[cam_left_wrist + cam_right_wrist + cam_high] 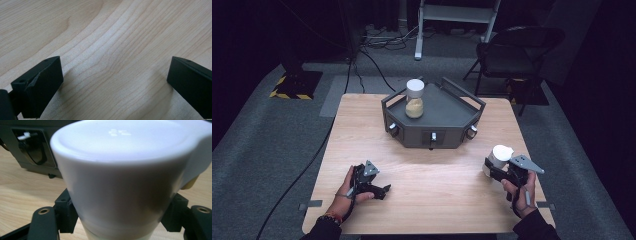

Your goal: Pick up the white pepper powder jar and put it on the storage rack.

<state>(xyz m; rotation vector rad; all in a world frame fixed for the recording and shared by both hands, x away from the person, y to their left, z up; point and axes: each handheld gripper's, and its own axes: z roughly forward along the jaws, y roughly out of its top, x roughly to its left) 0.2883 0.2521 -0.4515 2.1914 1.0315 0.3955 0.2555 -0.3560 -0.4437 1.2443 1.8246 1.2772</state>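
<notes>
White-capped jar (498, 159) stands upright near the table's (362, 130) right edge.

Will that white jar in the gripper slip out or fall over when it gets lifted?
Probably not. The right gripper is shut on the white jar from both sides, low on its body under the wide lid, which might catch it if it slid. Its sides look smooth, so it could be slippery. It stands tall, so a hard push might tip it.

No readable txt, labels, brand names or nos. anywhere, on any obj. in these views.
</notes>
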